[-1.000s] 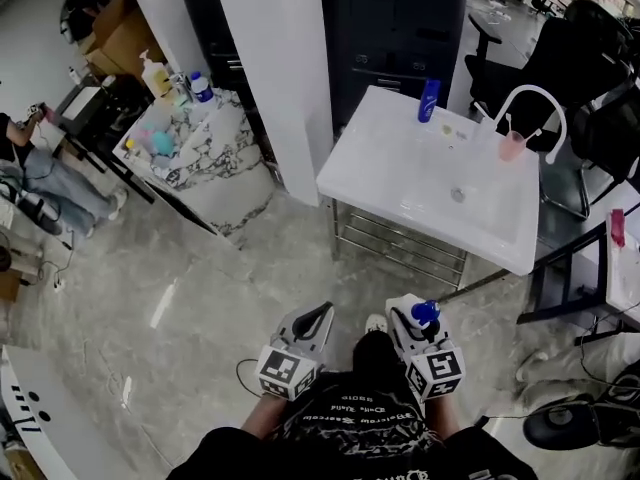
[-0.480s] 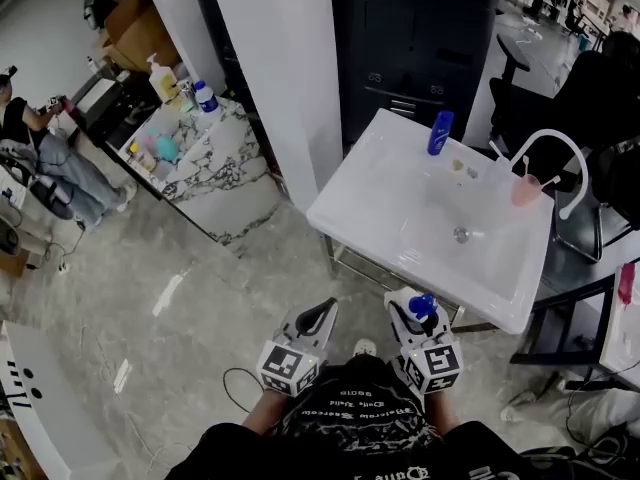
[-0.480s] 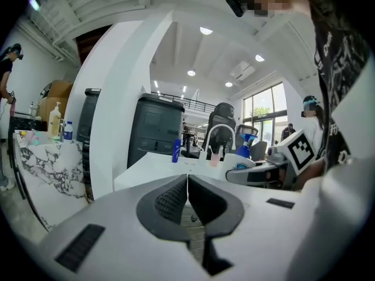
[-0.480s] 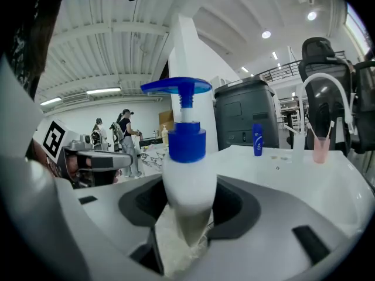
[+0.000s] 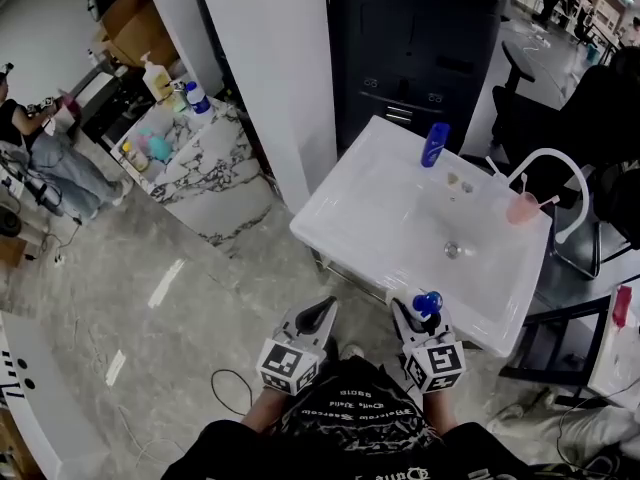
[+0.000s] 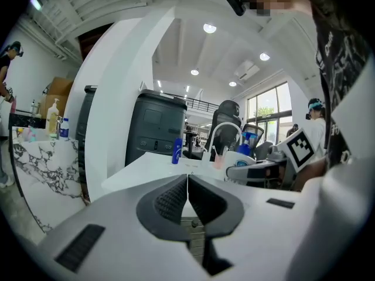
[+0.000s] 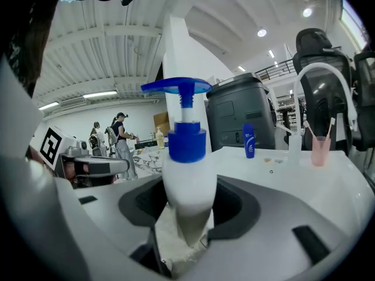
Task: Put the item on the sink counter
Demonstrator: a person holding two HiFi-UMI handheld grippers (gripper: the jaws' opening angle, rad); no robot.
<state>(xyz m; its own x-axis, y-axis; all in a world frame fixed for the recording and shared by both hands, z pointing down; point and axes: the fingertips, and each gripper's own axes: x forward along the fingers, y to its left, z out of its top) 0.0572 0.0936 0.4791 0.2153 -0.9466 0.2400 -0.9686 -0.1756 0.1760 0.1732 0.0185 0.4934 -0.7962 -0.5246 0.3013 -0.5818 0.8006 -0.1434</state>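
My right gripper (image 5: 421, 313) (image 7: 188, 204) is shut on a white pump bottle with a blue pump head (image 7: 186, 157) (image 5: 427, 306), held upright just short of the white sink counter's (image 5: 370, 203) near edge. My left gripper (image 5: 313, 317) (image 6: 187, 195) is shut with nothing between its jaws, held beside the right one over the floor. On the sink counter stand a blue bottle (image 5: 435, 145) (image 7: 249, 140) at the back, a pink cup (image 5: 522, 208) (image 7: 320, 150) and a curved white faucet (image 5: 560, 173). The basin drain (image 5: 453, 251) lies in the middle.
A white pillar (image 5: 270, 68) and a dark cabinet (image 5: 410, 48) stand behind the sink. A marble-topped counter (image 5: 185, 153) with bottles is at the left. Black chairs (image 5: 600, 118) stand at the right. A person (image 5: 35, 163) is at the far left.
The sink counter has come closer and lower in the head view. Both grippers kept their hold and posture, the right one still gripping the pump bottle.
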